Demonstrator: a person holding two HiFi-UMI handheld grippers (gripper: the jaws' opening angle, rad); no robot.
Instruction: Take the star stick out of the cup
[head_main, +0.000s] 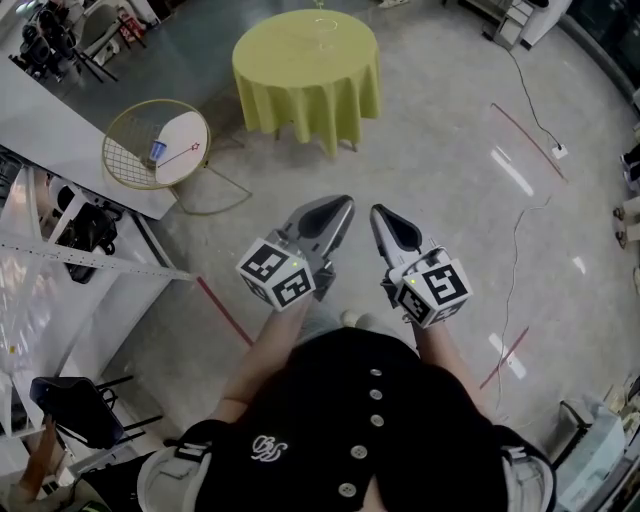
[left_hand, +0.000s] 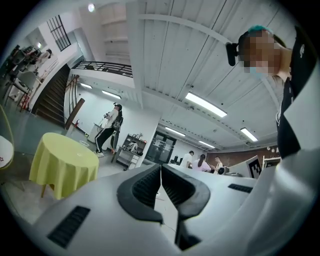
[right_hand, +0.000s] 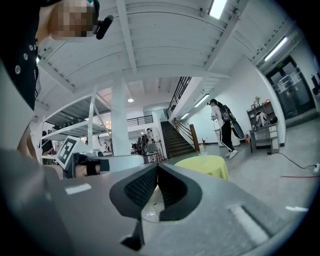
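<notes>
In the head view a small round white-topped wire table stands far left. On it are a little blue cup and a thin red stick that seems to lie beside the cup; its star end is too small to make out. My left gripper and right gripper are held close to my body, pointing up and forward over the floor, far from that table. Both are shut with nothing between the jaws. The left gripper and right gripper show closed ribbed pads in their own views.
A round table with a yellow cloth stands ahead, with a clear cup on it. A metal rack lines the left side. Cables and red tape lines cross the floor. A person stands beyond the yellow table.
</notes>
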